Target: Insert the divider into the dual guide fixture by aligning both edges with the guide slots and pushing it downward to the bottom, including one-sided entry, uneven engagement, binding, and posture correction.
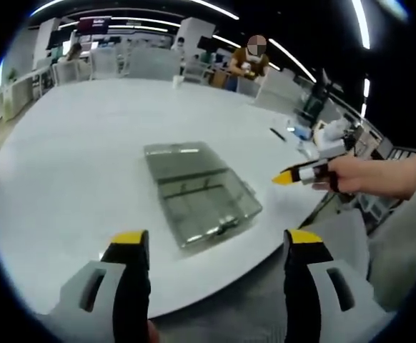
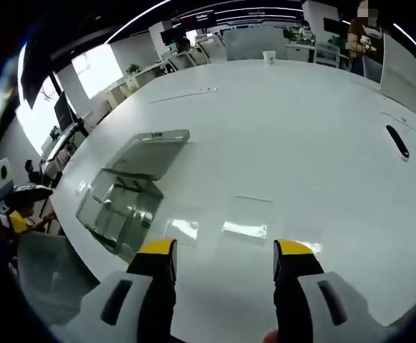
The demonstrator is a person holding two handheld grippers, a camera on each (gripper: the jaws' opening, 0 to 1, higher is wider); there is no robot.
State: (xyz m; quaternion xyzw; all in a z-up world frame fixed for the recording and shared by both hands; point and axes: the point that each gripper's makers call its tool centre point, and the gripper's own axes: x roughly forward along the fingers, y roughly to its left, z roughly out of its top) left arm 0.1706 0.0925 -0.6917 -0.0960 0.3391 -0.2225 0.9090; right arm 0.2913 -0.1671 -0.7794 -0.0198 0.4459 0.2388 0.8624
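A clear plastic fixture box (image 1: 204, 204) lies on the white round table (image 1: 86, 157), with its open lid (image 1: 178, 156) hinged at the far side. In the right gripper view the same box (image 2: 119, 207) sits at the left near the table edge. A faint clear flat sheet (image 2: 249, 214), which looks like the divider, lies on the table just ahead of my right gripper (image 2: 226, 250), which is open and holds nothing. My left gripper (image 1: 215, 243) is open and hovers over the near table edge short of the box. The right gripper's yellow tip (image 1: 288, 177), held by a hand (image 1: 362, 175), reaches in from the right.
A grey chair (image 1: 347, 236) stands at the table's edge by the box. A black pen-like item (image 2: 397, 141) and small gadgets (image 1: 315, 136) lie at the far right side. A white cup (image 2: 269, 57) stands at the far rim. People sit at desks behind.
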